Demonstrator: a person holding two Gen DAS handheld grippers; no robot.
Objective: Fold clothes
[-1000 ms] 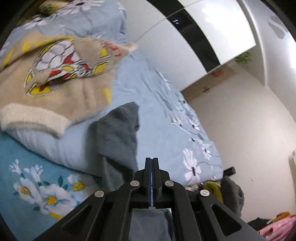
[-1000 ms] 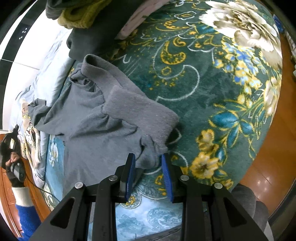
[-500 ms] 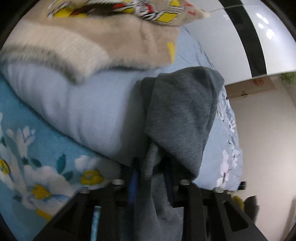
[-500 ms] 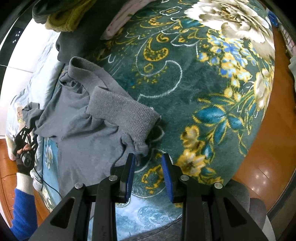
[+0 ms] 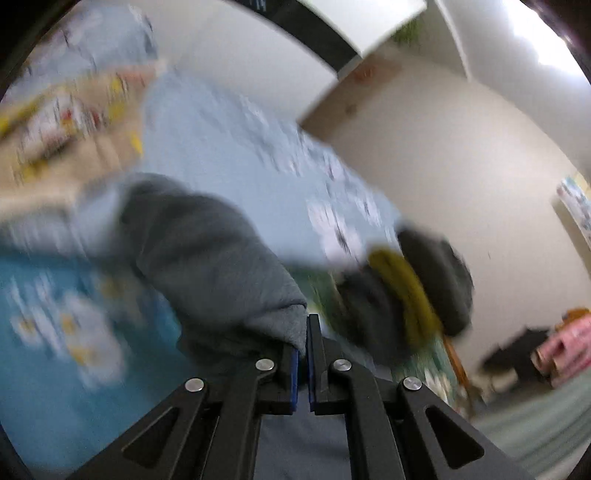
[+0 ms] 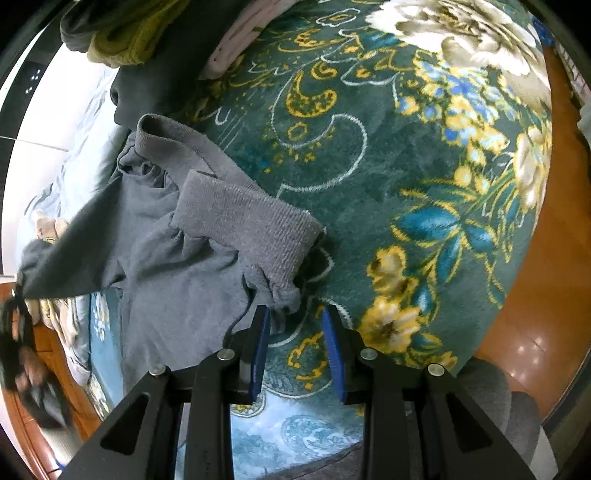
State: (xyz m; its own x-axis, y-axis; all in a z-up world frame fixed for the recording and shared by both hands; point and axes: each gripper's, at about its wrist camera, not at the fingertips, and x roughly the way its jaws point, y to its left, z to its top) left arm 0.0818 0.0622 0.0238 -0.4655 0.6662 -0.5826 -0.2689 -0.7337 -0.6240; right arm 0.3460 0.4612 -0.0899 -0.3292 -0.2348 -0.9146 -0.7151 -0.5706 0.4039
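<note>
The left gripper (image 5: 307, 354) is clamped on the grey fleece sweatshirt (image 6: 177, 266); carry that sleeve low across the body. The right gripper (image 6: 295, 347), part-open and empty, should pin the ribbed hem (image 6: 247, 225).

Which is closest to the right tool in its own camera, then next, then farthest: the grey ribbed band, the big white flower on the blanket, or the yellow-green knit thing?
From the right tool:
1. Grey ribbed band, just above the tips, slightly left.
2. Yellow-green knit thing, top left on the pile.
3. Big white flower, top right. It and the knit thing are too close to call.
</note>
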